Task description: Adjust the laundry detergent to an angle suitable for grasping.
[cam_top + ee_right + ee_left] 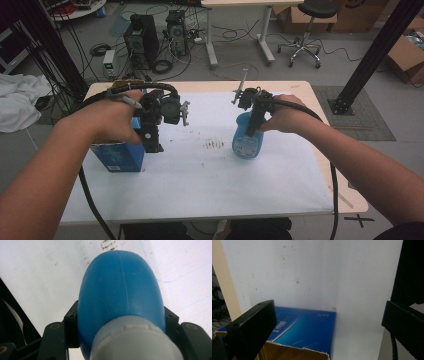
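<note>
A blue plastic bottle (247, 144) with a white cap stands upright right of the table's middle. My right gripper (256, 122) comes down on it from above, shut on its upper part. In the right gripper view the two jaws press on either side of the bottle (120, 290) just below the white cap (135, 342). At the left, a blue cardboard box (117, 157) stands with its top torn open. My left gripper (150, 142) hovers at its right edge. In the left gripper view its jaws stand wide apart over the box (307, 332), with nothing between them.
The table carries a white sheet (210, 190) with dark specks (215, 145) between box and bottle. Beyond the far edge, computer towers (142, 37) and cables sit on the floor, with a stool (307, 15) at the back right. A black frame post (375, 55) slants at right.
</note>
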`<state>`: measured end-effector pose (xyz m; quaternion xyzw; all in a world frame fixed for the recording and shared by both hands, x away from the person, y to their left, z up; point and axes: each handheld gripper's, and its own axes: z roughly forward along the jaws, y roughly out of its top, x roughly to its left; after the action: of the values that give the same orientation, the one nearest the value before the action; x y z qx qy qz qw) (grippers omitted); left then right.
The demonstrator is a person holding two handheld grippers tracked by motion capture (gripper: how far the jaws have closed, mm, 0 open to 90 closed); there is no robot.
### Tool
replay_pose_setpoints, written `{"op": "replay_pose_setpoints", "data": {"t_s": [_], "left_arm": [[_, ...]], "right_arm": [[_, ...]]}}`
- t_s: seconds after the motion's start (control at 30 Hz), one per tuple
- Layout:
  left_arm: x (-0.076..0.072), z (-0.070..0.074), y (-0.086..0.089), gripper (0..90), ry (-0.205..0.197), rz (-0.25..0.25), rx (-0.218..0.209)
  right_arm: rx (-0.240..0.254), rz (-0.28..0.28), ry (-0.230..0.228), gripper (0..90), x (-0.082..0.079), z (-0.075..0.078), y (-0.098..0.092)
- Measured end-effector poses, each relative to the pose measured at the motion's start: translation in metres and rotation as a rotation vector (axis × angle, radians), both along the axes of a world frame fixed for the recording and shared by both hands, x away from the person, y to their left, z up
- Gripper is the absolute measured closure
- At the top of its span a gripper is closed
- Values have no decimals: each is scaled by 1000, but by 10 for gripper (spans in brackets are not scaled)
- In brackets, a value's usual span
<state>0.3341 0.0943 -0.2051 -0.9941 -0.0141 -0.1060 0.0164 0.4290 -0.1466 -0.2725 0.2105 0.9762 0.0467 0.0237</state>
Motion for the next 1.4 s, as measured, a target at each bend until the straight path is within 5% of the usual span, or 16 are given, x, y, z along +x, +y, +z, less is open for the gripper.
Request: {"op": "replay_pose_setpoints", "data": {"t_s": [0.53,0.87,1.4], "left_arm": [[-3,-3,3,3,-4,8,8],[-3,-4,6,3,-3,14,6],[-3,-11,7,3,9,10,-1]], "right_arm": [[-10,-130,-31,382,1,-15,9],[15,-122,-7,382,0,-22,13],[39,-115,-40,374,-5,-24,13]]}}
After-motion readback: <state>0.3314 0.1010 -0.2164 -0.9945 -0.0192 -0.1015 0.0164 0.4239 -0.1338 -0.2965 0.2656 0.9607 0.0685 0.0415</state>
